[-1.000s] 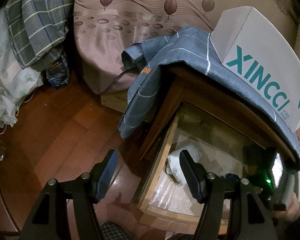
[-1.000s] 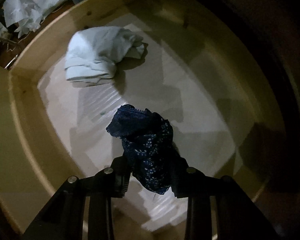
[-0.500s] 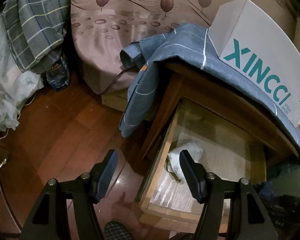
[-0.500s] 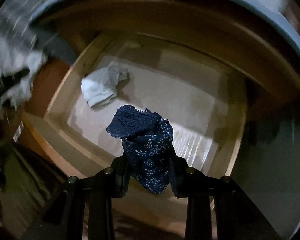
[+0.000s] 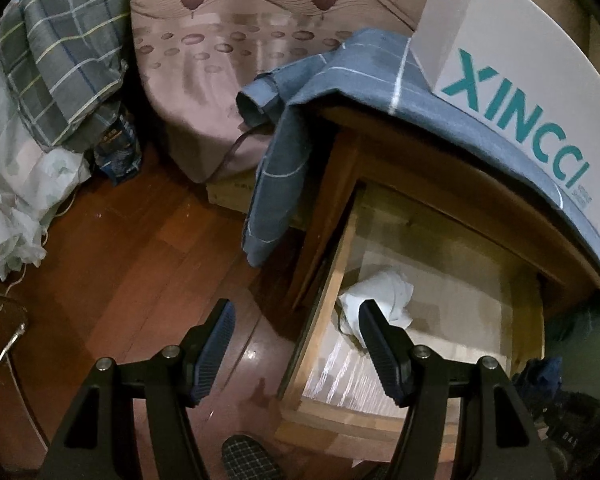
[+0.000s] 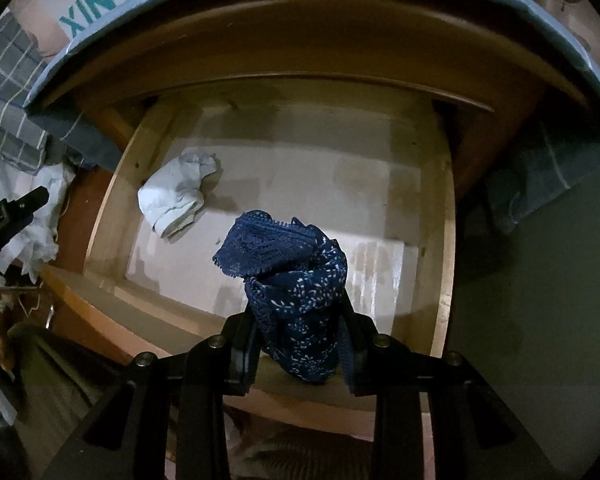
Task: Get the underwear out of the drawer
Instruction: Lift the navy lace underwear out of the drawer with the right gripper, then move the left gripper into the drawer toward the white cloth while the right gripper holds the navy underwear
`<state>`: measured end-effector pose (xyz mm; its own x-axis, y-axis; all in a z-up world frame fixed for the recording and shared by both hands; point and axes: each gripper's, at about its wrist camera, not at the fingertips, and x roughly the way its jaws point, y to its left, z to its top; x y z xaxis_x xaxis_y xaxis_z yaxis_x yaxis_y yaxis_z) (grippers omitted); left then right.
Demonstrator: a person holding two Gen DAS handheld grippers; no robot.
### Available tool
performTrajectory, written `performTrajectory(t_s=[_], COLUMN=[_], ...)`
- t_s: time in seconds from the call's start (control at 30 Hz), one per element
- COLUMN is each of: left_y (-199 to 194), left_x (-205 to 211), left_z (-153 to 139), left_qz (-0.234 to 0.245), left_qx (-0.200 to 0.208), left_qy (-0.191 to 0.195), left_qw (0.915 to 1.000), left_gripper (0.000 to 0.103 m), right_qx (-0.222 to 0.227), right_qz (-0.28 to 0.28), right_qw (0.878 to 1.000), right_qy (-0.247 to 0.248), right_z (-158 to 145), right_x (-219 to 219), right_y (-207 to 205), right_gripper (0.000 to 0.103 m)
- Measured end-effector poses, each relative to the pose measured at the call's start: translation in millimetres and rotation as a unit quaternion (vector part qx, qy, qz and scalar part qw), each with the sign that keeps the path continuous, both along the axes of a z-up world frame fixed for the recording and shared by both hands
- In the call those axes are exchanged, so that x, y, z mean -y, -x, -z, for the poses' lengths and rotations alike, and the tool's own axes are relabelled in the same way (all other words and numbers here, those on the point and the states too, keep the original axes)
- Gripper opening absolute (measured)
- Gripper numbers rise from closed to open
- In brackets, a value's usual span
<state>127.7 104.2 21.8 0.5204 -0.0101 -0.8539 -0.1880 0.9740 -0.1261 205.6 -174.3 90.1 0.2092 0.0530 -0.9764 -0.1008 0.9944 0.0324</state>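
R gripper (image 6: 300, 344) is clamped on the navy underwear (image 6: 296, 280), lace edge up, held above the front of the open drawer (image 6: 444, 240) w/ nothing under it but the pale liner. White cloth (image 6: 176, 196) lies bunched in the drawer's back-left corner, well apart from the underwear. L gripper (image 5: 296, 344) hangs w/ jaws wide apart & empty, over the floor (image 5: 140, 248) beside the drawer's left wall; box (image 5: 516, 64) sits on the blue cloth (image 5: 340, 68) atop the nightstand.

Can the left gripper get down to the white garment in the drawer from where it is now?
Probably yes: the left gripper is open and empty, the drawer is pulled out, and nothing covers the white garment.
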Motion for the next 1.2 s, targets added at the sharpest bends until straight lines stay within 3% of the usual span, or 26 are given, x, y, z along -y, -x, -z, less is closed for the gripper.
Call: performTrajectory(t_s=[0.27,0.47,0.73,1.03,1.2], left_y=[-2,-2,-7,-32,-38], left_x=[19,48,88,98,110], left_z=[-1,-8,-4,23,44], left_qz=[0.049,0.118,0.237,0.317,0.373], left_qx=[-0.011,-0.015,-0.009,-0.059,-0.089], left_qy=[-0.002,-0.061,-0.116,-0.108,-0.117], left_qw=[0.9988,0.9911,0.9645,0.9406,0.9163], left_gripper=[0.066,0.066,0.066,0.066,0.066], right_qx=[-0.003,-0.003,-0.002,-0.001,0.003], right_qz=[0.003,0.004,0.005,0.006,0.013], right_qw=[1.000,1.000,1.000,1.000,0.999], right_qy=[-0.007,-0.016,-0.019,-0.021,-0.032], right_z=[-3,-3,-4,-5,-6], right_x=[7,8,8,8,11], right_y=[0,0,0,1,1], right_gripper=[0.031,0.031,0.031,0.031,0.031])
